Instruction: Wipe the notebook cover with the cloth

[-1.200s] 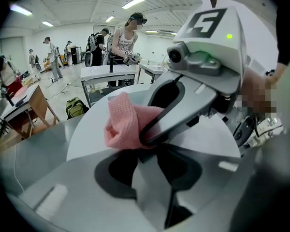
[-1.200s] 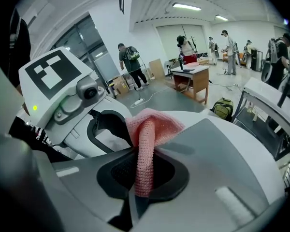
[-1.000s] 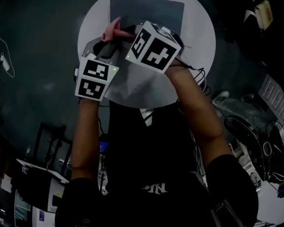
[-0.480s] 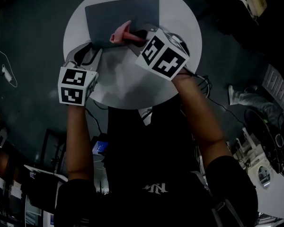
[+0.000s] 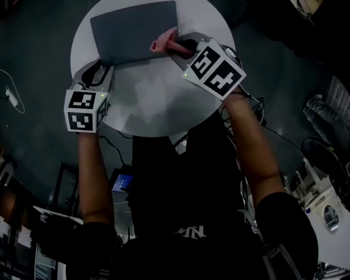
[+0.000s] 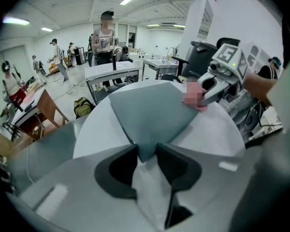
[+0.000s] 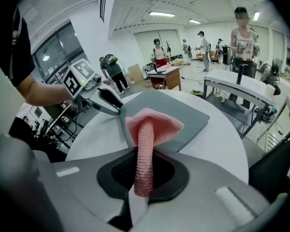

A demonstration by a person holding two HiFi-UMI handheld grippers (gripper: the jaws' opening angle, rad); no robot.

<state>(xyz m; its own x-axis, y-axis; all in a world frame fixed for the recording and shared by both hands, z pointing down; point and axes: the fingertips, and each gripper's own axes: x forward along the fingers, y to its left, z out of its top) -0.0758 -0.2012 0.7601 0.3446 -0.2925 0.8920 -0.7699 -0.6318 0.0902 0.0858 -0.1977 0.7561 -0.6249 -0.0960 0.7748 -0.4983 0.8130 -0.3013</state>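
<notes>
The notebook [image 5: 134, 31] lies flat on the far left part of the bench [image 5: 157, 104]. Its near left corner sits between the jaws of the left hand-held gripper [image 6: 147, 149], which reaches in from the bench's near left edge. The cloth [image 5: 163, 42] rests on the notebook's near right corner, with the right hand-held gripper [image 7: 144, 152] just right of it.

A round white table [image 5: 163, 107] sits in the top middle of the frame. A grey notebook [image 5: 131, 31] lies flat on its upper part. The right gripper [image 5: 176, 46] holds a pink cloth [image 5: 162, 42] on the notebook's lower right corner. The left gripper [image 5: 100, 67] is at the notebook's lower left corner. Two arms [image 5: 254, 150] reach up from the bottom. The floor [image 5: 35, 69] around the table is dark.
</notes>
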